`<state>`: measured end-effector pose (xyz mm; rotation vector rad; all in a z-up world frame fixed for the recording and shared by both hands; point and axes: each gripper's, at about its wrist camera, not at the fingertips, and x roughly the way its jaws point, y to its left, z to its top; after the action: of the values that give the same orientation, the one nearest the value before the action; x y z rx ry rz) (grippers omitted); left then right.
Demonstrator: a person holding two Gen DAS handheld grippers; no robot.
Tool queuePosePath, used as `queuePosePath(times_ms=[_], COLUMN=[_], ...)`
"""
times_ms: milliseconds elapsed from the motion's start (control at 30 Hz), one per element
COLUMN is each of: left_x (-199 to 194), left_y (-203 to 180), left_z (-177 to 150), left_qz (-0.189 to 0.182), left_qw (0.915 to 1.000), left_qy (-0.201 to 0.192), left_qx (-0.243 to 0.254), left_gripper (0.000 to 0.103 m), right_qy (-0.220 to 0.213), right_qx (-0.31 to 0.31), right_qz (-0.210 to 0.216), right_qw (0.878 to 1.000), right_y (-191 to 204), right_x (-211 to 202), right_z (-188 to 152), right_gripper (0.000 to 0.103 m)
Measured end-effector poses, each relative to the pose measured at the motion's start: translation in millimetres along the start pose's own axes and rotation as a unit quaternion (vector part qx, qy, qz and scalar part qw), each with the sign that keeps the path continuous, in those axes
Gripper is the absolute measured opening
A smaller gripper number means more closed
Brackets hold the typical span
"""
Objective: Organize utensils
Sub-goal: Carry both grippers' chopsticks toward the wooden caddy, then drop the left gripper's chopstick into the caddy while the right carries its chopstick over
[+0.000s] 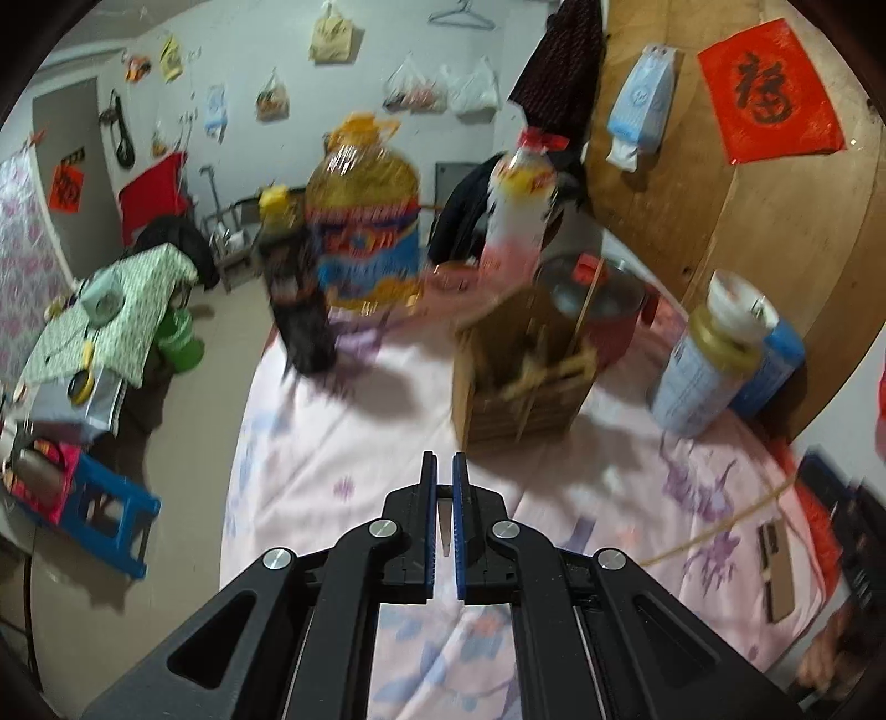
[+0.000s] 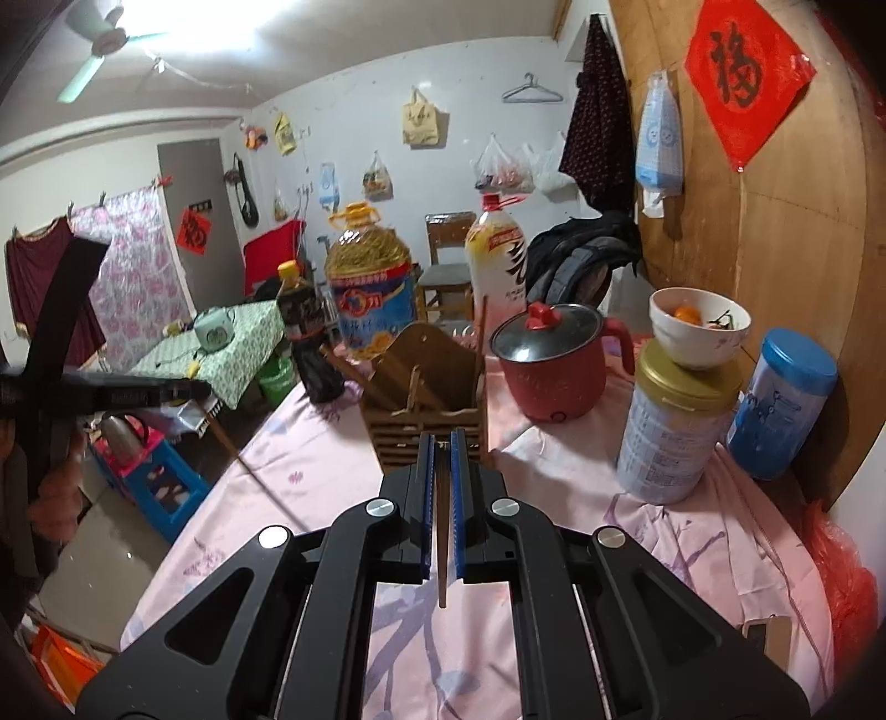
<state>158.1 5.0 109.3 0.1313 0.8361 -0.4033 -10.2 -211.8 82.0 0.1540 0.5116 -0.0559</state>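
Both fisheye views are bending straight lines and darkening at the round edges. The left wrist view is smearing with motion blur across the oil bottle. The right wrist view is sharper, with a ceiling light glaring white overhead.

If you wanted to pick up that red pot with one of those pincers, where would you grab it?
Probably by the red knob on the lid, coming straight down from above: it stands proud and looks narrow enough to pinch, but may lift only the lid. To lift the whole red pot, the side handle on its right suits better.
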Motion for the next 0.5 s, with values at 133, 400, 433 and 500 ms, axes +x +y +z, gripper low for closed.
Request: queuePosePath(times_ms=[133, 400, 433, 500], left_x=[-11.6, 8.1, 19.0, 36.4], left_y=[-15.1, -47.4, -51.8, -57.5], left_z=[56.3, 134.7, 139.4, 142.9], left_qz=[-0.019, -0.030, -0.019, 0.006], left_qw=[0.9992, 0.9976, 0.9977, 0.9976], left_qy=[-0.030, -0.054, -0.055, -0.055], left_qx=[0.017, 0.032, 0.034, 0.042], left_gripper=[0.005, 0.005, 0.005, 0.005], right_qy=[0.001, -0.002, -0.001, 0.000], right_qx=[0.016, 0.041, 0.044, 0.049], right_qz=[-0.012, -0.058, -0.064, -0.077], right_qw=[1.000, 0.997, 0.997, 0.996], right_y=[-11.4, -35.5, -39.3, -46.7], right_x=[-6.2, -26.5, -27.7, -31.2], right_z=[-3.6, -10.6, -11.3, -12.1], right_gripper=[0.007, 0.007, 0.007, 0.007])
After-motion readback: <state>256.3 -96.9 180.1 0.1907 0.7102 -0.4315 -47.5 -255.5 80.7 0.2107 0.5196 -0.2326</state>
